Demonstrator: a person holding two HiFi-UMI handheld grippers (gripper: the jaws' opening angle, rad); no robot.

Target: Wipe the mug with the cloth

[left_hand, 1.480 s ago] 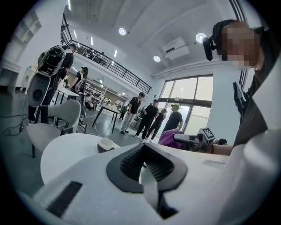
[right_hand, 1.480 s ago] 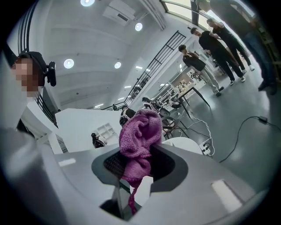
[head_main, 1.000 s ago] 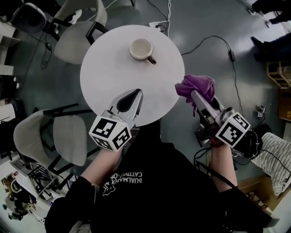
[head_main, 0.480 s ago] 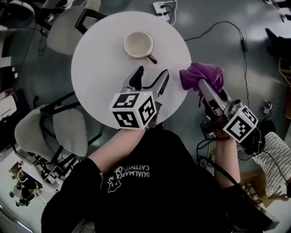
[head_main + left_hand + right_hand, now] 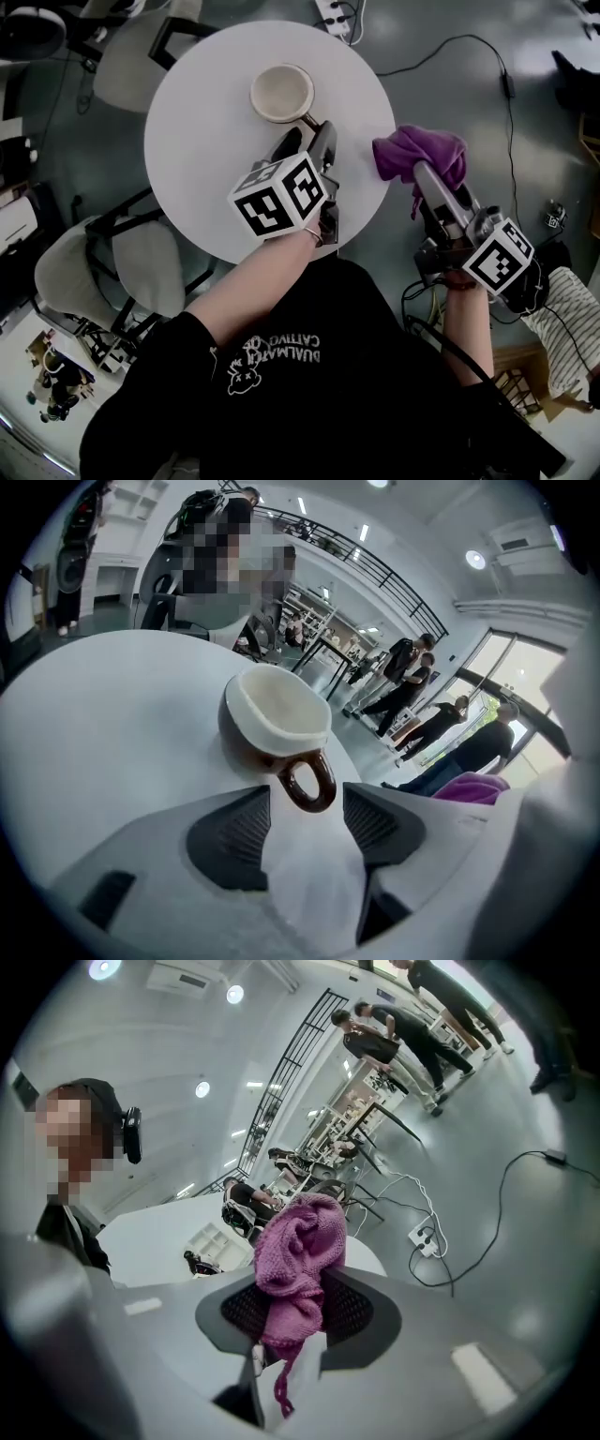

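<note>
Left gripper (image 5: 307, 137) has moved toward 12 o'clock, jaws just opening, gripping nothing. Brown-and-cream ceramic mug (image 5: 281, 92) sitting at 12 o'clock, handle (image 5: 309, 782) at jaw tips. Right gripper (image 5: 418, 174) clamping purple knitted cloth (image 5: 424, 153), 3 o'clock. Wiping not begun.

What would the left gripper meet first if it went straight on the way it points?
Probably the mug's handle, just ahead of the left gripper's fingers, which have just opened with nothing between; depth is unclear.

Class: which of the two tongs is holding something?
The right tongs, clamped on the purple cloth; the left tongs, just opened, grip nothing before the mug.
</note>
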